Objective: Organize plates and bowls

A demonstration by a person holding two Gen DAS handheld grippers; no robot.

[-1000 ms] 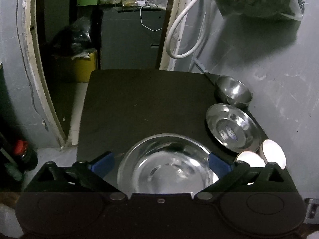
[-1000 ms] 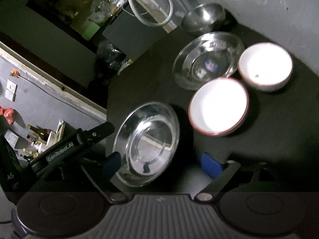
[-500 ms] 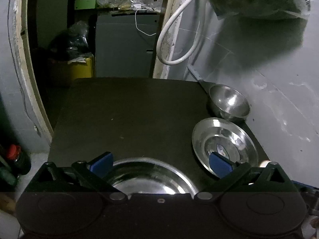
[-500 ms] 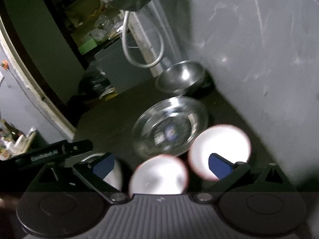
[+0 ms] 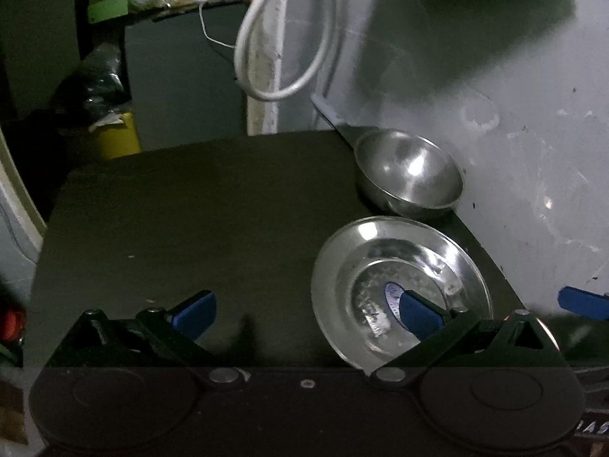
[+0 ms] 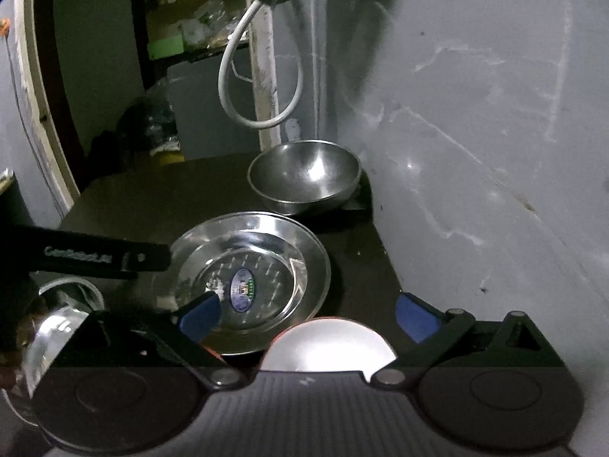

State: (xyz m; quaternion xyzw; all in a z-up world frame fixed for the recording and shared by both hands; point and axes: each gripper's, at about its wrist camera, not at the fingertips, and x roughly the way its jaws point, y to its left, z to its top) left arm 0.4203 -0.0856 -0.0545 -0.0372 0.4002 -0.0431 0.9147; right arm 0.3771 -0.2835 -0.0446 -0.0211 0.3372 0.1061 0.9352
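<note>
Both blue-padded fingers of the left claw (image 5: pixel 306 314) stand wide apart in the left wrist view, with nothing between them but the dark bench (image 5: pixel 182 221). Its right finger pad reaches over the near part of a shallow steel plate (image 5: pixel 380 262) that lies flat on the bench toward the right side, a round label at its middle. Just beyond the plate, at the far right corner and close to the grey wall (image 5: pixel 514 152), sits a small steel bowl (image 5: pixel 409 173), upright and apart from the plate by a thin strip of bench. A white hose (image 5: pixel 247 57) hangs in a loop beside the door frame behind the bench, and a blue fingertip of the right claw (image 5: pixel 582 301) pokes in at the right edge. From the right wrist view, the right claw (image 6: pixel 308 314) is likewise spread open and grips nothing; between its fingers, right at the camera body, rises the bright inside of a white bowl with a red rim (image 6: pixel 329 344), which sits just in front of the steel plate (image 6: pixel 266 243). The left pad lies over the plate's near rim. The steel bowl (image 6: pixel 304 175) stands behind the plate, next to the wall (image 6: pixel 475 133). At the left, the black arm of the left claw (image 6: pixel 99 257) crosses in, and below it a second, larger steel plate (image 6: pixel 57 327) shows at the frame's edge; whether it is held cannot be told.
</note>
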